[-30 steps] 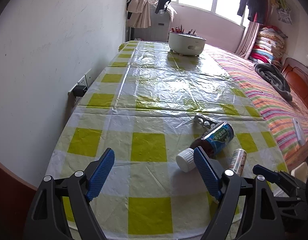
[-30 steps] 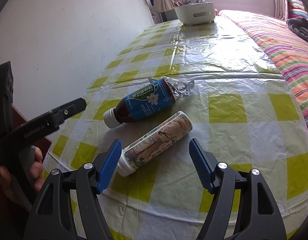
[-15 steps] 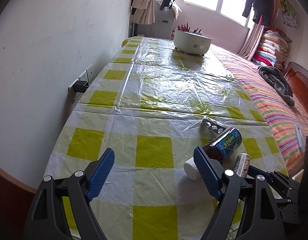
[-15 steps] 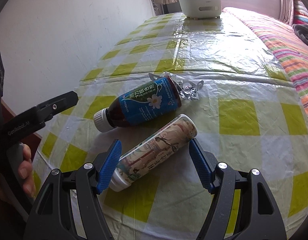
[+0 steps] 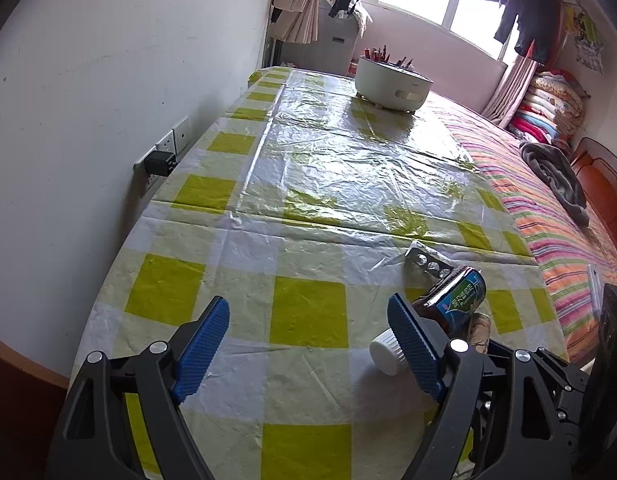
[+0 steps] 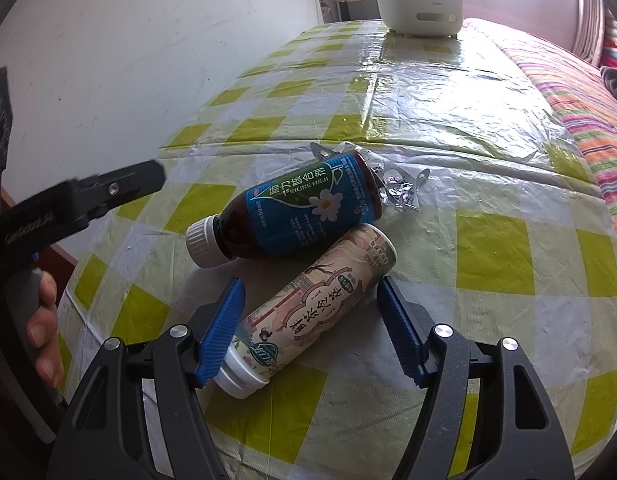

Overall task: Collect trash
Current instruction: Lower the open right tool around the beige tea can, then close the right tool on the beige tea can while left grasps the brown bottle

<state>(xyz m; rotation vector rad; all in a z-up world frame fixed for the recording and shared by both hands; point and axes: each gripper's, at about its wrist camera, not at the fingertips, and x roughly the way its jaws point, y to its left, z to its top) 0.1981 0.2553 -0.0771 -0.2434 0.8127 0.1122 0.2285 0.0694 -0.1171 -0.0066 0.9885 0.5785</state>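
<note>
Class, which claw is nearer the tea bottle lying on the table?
Right. The right claw straddles the tea bottle, jaws open on either side. The left claw stands off to its left, beyond the brown bottle.

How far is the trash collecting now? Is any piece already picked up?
Nothing is collected yet. The right gripper, closing, straddles the tea can but has not lifted it. The left gripper is open and empty. The brown bottle and foil blister pack remain on the table.
</note>
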